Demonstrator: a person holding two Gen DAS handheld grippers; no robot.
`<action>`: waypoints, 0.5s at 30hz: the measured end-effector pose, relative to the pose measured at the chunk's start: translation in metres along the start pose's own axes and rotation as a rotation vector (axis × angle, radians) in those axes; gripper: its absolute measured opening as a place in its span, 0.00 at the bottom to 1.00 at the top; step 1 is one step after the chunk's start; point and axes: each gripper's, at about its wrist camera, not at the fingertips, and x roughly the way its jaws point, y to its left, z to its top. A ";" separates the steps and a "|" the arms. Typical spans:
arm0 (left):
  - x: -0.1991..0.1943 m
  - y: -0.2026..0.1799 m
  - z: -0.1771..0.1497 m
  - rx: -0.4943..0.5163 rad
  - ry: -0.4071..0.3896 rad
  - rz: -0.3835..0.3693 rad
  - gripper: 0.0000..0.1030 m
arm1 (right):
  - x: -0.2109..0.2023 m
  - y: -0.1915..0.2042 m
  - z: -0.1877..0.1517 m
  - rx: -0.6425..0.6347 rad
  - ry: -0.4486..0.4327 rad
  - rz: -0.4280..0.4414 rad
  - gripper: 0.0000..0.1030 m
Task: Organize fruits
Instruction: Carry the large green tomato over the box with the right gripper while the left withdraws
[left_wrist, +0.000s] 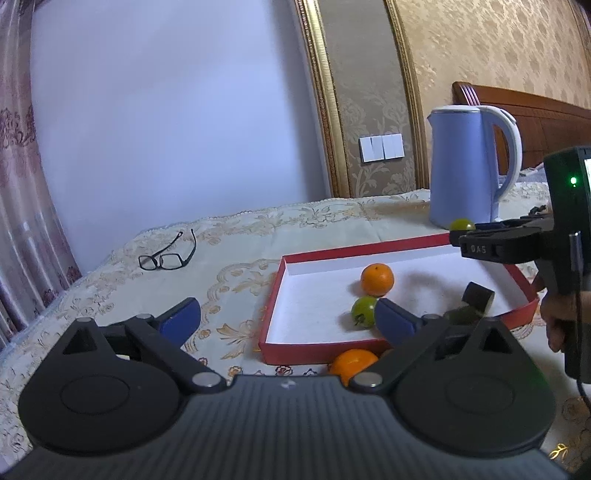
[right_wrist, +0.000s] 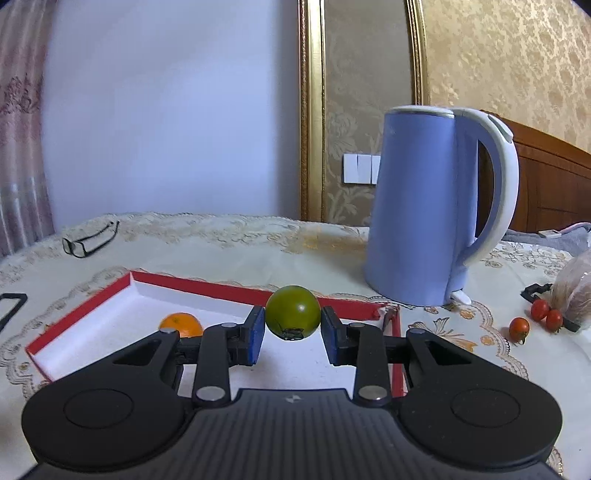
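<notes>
A red-walled tray lies on the cloth-covered table, its white floor mostly bare around an orange and a green fruit. The left gripper, spread wide and empty, points slightly down at the tray's near corner; a second orange sits outside the wall. The right gripper clamps another green fruit above the tray. A kettle stands behind; cherry tomatoes lie right, glasses left.
</notes>
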 end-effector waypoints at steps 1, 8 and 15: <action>0.003 0.003 -0.002 -0.011 0.003 -0.003 0.97 | 0.002 0.000 0.000 0.000 0.007 0.002 0.31; 0.018 0.004 -0.016 0.000 0.050 -0.055 0.97 | 0.018 -0.005 0.003 0.004 0.038 0.003 0.31; 0.024 -0.003 -0.031 0.008 0.057 -0.091 0.97 | 0.028 -0.011 -0.002 0.039 0.069 -0.005 0.31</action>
